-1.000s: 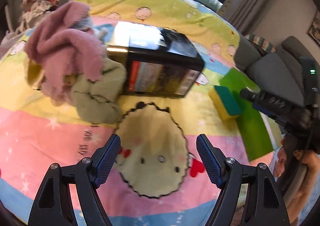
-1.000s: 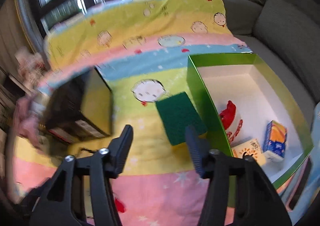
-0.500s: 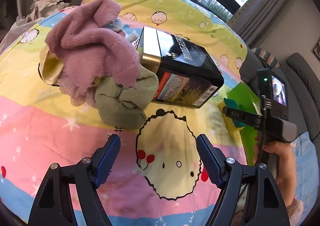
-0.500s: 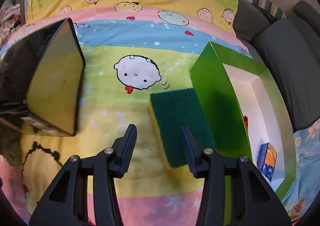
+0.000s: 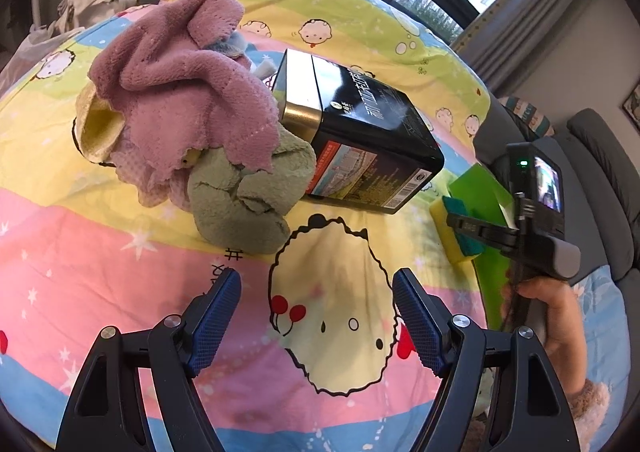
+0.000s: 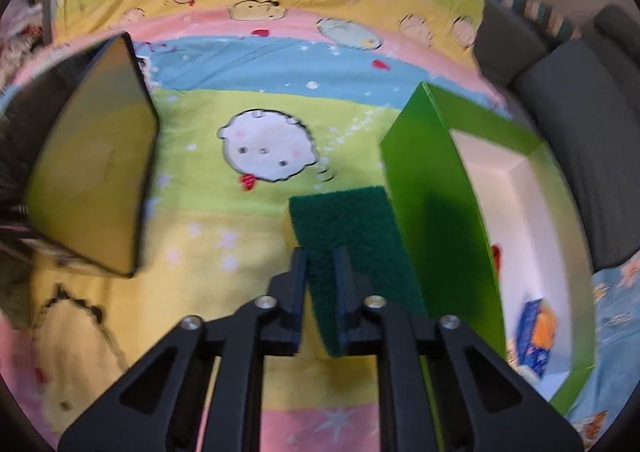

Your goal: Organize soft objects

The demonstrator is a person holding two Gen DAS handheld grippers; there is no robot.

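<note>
My right gripper [image 6: 321,284] dropped toward the green-topped yellow scouring sponge [image 6: 352,236], its jaws just closed to a narrow pinch on the sponge's near edge, my left gripper [image 5: 316,316] swung slightly across the cartoon-print blanket [image 5: 120,272]

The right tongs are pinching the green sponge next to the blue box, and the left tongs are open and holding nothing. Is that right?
Almost. The box beside the sponge is green, not blue; the right wrist view shows it. The rest holds: the right tongs pinch the sponge, and the left tongs are open and holding nothing.
</note>
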